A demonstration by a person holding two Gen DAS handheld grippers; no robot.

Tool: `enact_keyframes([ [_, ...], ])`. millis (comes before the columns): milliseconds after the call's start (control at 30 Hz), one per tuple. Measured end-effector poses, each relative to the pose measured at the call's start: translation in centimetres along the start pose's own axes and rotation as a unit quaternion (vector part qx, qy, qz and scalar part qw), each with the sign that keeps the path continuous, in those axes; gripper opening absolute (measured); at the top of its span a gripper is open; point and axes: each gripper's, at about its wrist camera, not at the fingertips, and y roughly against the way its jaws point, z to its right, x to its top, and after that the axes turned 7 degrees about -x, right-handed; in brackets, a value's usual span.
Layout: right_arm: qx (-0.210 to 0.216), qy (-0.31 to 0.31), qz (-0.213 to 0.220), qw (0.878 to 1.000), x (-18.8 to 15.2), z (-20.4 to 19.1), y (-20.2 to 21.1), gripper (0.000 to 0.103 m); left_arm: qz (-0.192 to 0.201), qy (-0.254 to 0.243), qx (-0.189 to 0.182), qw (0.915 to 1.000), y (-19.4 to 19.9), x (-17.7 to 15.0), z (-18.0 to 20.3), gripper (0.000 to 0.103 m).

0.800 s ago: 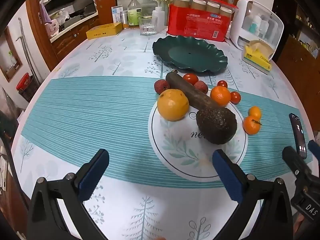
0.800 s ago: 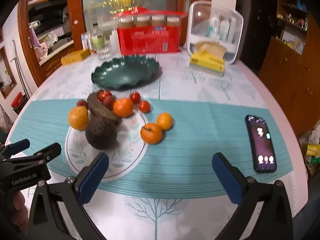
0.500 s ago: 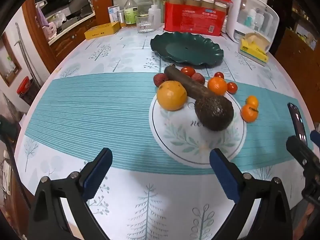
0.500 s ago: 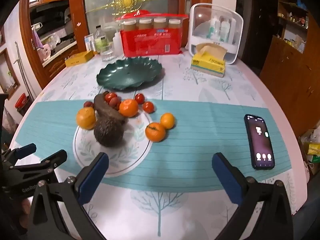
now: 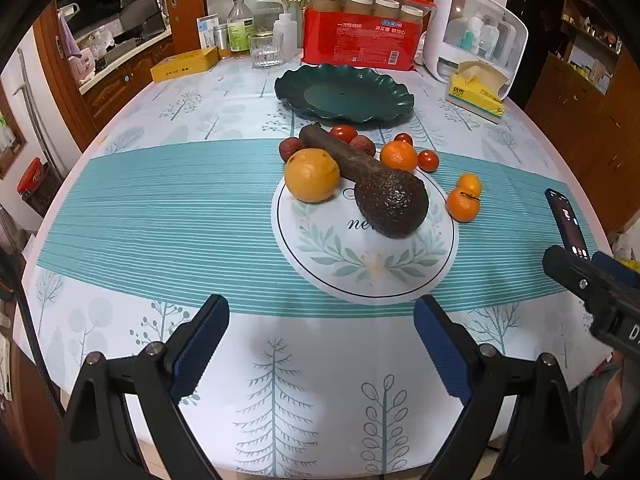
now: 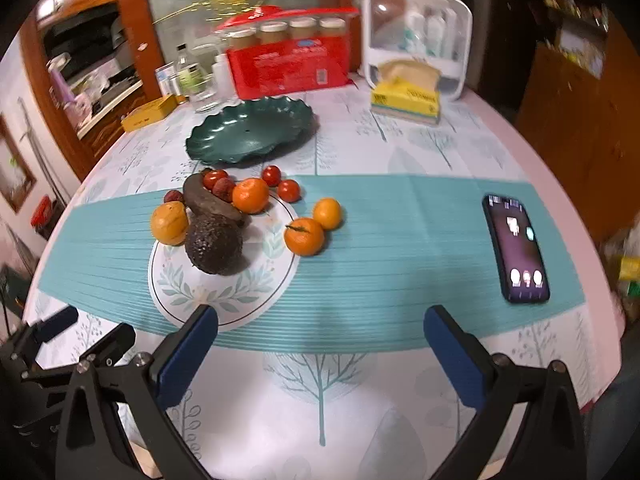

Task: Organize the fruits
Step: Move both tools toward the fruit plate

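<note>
A cluster of fruit lies mid-table: a dark avocado (image 5: pixel 391 203) (image 6: pixel 214 245), a large orange (image 5: pixel 312 176) (image 6: pixel 169 223), a long brown fruit (image 5: pixel 340 154), a tangerine (image 5: pixel 398 155) (image 6: pixel 251 195), two small tangerines (image 5: pixel 463 204) (image 6: pixel 305 236), lychees (image 5: pixel 292 148) and cherry tomatoes (image 5: pixel 428 160). An empty dark green scalloped plate (image 5: pixel 344 93) (image 6: pixel 250 130) sits behind them. My left gripper (image 5: pixel 322 348) is open and empty, near the front edge. My right gripper (image 6: pixel 320 354) is open and empty, right of the fruit.
A phone (image 6: pixel 516 248) (image 5: pixel 566 220) lies at the right. At the back stand a red cup pack (image 5: pixel 362 40), a white storage box (image 5: pixel 474 36), a yellow tissue pack (image 5: pixel 476 92), a glass (image 5: pixel 266 50), bottles and a yellow box (image 5: pixel 185 65). The table is round.
Both grippers have pulled back and up from the fruit, which now looks farther away. The right view has tilted. Both stay open and no fruit has moved.
</note>
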Motion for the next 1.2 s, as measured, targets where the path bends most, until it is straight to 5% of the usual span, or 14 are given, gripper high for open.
enact_keyframes([
  [300, 0.011, -0.019, -0.002, 1.000, -0.8, 0.7, 0.5, 0.092, -0.004, 0.009, -0.005, 0.9999, 0.1, 0.1, -0.3, 0.093],
  [567, 0.080, 0.001, -0.003, 0.997, -1.5, -0.6, 1.3, 0.092, 0.003, 0.015, -0.011, 0.9998, 0.4, 0.1, -0.4, 0.093],
  [1000, 0.024, 0.043, 0.021, 0.999, -0.3, -1.6, 2.7, 0.092, 0.023, 0.024, -0.012, 0.9994, 1.6, 2.1, -1.4, 0.093],
  [1200, 0.010, 0.082, 0.045, 0.996, 1.9, -2.6, 4.2, 0.092, 0.036, 0.009, 0.018, 0.9991, 3.0, 4.5, -2.1, 0.093],
])
